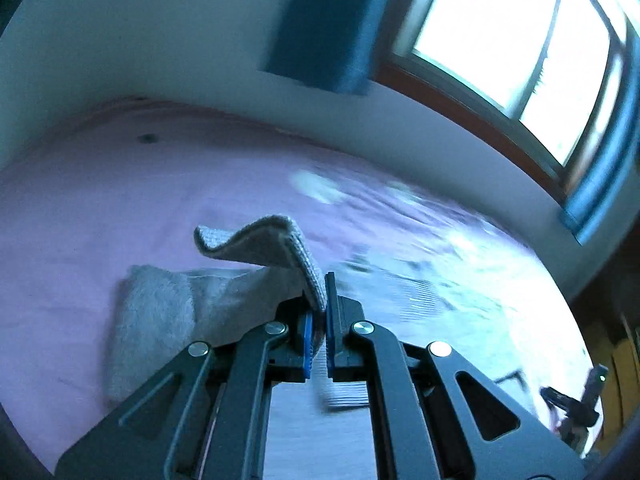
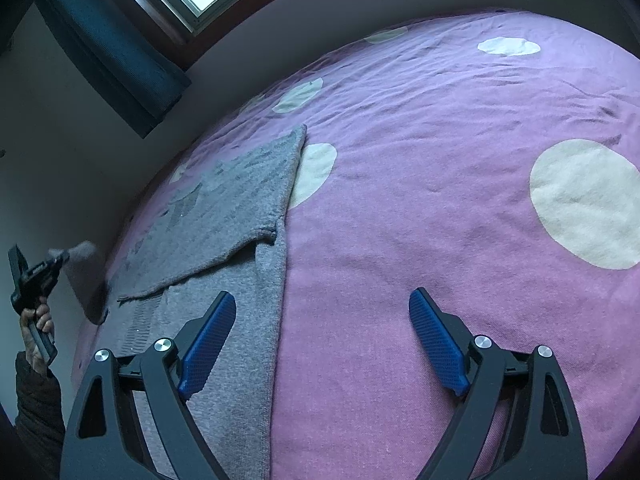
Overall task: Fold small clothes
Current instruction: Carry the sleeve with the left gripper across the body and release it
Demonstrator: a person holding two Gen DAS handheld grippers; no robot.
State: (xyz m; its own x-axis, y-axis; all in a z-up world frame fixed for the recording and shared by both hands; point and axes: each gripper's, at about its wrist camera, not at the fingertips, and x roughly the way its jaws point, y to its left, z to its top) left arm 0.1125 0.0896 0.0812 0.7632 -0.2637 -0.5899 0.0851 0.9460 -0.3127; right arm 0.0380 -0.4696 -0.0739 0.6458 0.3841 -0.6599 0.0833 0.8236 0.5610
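Gripping a grey sleeve (image 1: pixel 256 240), my left gripper (image 1: pixel 318 320) is clamped on it above the bed's (image 2: pixel 440 200) left edge. Right gripper (image 2: pixel 320 340) stands wide, empty, over the sweater (image 2: pixel 224 216). Advice: lay the sleeve flat across the body, no bunching.

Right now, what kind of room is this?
Probably a bedroom. A wide purple bedspread with pale dots covers what looks like a bed, a window with a blue curtain sits above it, and a grey knitted garment lies there for folding.
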